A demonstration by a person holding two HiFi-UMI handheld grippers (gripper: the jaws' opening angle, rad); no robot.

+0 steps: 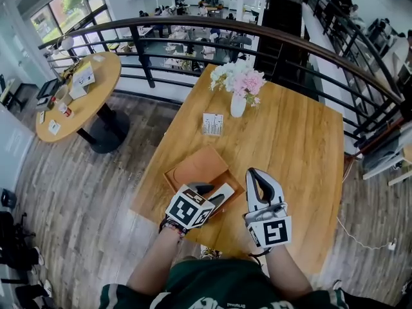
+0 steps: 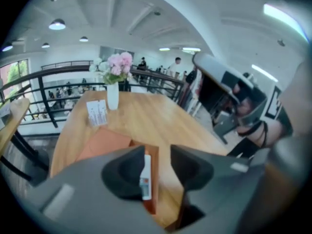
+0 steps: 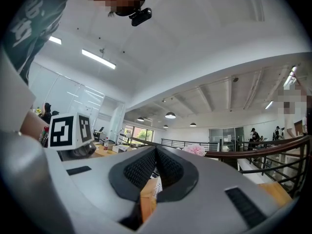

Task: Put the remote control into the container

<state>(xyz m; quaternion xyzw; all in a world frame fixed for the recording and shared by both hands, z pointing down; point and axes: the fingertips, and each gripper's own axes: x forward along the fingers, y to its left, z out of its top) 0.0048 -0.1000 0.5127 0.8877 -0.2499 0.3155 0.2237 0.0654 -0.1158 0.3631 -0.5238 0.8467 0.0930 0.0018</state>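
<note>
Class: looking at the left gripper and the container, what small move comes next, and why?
Probably draw the left gripper back from the container: its jaws stand apart, empty, and the remote control seems to lie inside already.

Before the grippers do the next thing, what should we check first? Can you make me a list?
1. Is the remote control in the container? Ok, it lies along one wall.
2. Does the left gripper hold nothing? Ok, its jaws are apart, above the remote control.
3. Is the right gripper empty? Ok, its jaws are together.
4. Is the right gripper out of the container? Ok, it is beside it, over the table.
5. Is the vase upright and far from both grippers? Ok.
6. Is the remote control lying flat? Cannot tell, as the left gripper hides part of it.
</note>
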